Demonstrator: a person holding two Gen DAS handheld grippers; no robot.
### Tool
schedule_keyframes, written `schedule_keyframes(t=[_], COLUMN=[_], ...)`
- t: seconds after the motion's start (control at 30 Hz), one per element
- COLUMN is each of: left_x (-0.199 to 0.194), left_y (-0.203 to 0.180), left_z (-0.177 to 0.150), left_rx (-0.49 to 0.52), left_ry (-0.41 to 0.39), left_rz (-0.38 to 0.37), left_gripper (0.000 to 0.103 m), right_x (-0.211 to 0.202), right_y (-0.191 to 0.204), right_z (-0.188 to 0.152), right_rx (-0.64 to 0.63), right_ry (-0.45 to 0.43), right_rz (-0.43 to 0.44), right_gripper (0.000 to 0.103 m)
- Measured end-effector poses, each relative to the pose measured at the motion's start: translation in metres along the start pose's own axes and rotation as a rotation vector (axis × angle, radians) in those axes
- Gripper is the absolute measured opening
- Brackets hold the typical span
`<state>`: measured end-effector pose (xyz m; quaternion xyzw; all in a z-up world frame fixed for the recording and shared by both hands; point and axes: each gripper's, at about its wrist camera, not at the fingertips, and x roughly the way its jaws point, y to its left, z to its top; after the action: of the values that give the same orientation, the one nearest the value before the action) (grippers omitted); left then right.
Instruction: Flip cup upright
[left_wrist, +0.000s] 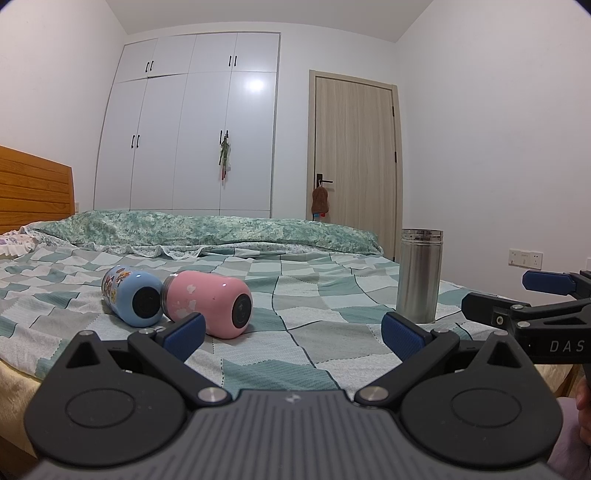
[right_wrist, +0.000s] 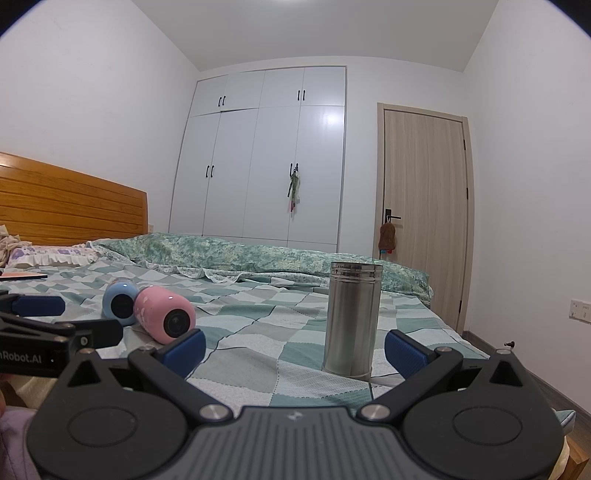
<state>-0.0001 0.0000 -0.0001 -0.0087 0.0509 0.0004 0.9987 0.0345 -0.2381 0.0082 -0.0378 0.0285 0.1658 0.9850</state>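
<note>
A pink cup (left_wrist: 208, 302) lies on its side on the checked bedsheet (left_wrist: 314, 295), its base towards me. A blue cartoon-print cup (left_wrist: 131, 295) lies on its side touching it on the left. A steel cup (left_wrist: 419, 275) stands upright to the right. My left gripper (left_wrist: 293, 338) is open and empty, low over the bed's near edge, the pink cup just beyond its left finger. My right gripper (right_wrist: 295, 350) is open and empty, with the steel cup (right_wrist: 351, 319) upright just ahead between its fingers. The pink cup (right_wrist: 164, 317) and blue cup (right_wrist: 118, 302) lie to its left.
A folded green quilt (left_wrist: 207, 230) lies across the far side of the bed. A wooden headboard (left_wrist: 33, 188) is at the left. White wardrobes (left_wrist: 188, 125) and a wooden door (left_wrist: 354, 151) stand behind. Each gripper shows at the edge of the other's view.
</note>
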Motion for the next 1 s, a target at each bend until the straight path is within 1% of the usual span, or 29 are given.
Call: schedule_keyframes(t=[0.6,0.67,0.77,0.87,1.0], left_x=[-0.001,0.001,0.004,0.008,0.019], left_y=[0.001,-0.002,0.009,0.025,0.047], left_z=[0.002,0.006,0.012,0.021,0.036], left_rx=[-0.002,-0.001,0.001,-0.007,0.011], left_ry=[-0.004,-0.004,0.009,0.009,-0.007], left_rz=[0.000,-0.008,-0.006,0.003,0.043], left_gripper=[0.103,0.103,0.103,0.103,0.103], right_x=[0.000,0.003,0.015,0.028,0.052], right_y=[0.000,-0.001,0.000,0.010,0.027], right_z=[0.001,0.005,0.014,0.025,0.049], right_rx=[0.001,0.007,0.024,-0.008,-0.045], right_ry=[0.005,0.019,0.049,0.051,0.076], right_rz=[0.006,0.027,0.089,0.150,0.248], right_gripper=[0.103,0.103,0.103,0.103,0.103])
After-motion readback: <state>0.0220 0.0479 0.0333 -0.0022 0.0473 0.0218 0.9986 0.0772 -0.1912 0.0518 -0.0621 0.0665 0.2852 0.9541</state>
